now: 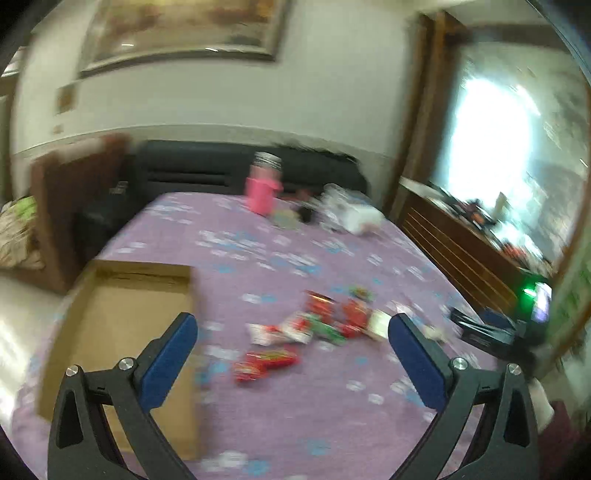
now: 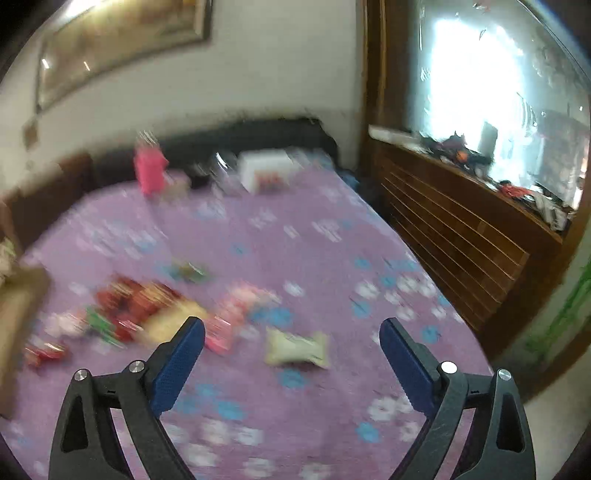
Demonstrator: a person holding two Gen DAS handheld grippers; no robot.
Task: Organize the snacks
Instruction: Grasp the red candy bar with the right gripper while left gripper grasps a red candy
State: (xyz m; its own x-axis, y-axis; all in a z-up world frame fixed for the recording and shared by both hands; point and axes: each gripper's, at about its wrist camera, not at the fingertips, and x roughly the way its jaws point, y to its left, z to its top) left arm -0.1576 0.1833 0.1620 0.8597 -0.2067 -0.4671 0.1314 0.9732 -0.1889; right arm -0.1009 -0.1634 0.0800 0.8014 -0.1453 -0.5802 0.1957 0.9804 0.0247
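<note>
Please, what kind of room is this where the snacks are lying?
Most likely a bedroom. The snack packets lie on a bed with a purple flowered sheet and a dark headboard; a framed picture hangs above, and a window is beside it.

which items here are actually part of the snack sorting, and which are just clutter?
Job:
- snack packets, scattered on the purple bedspread
- pale packet, lying apart from the pile, nearest the right gripper
- cardboard box, open, likely the bin, beside the left gripper

Clutter:
- pink bottle
- white box
</note>
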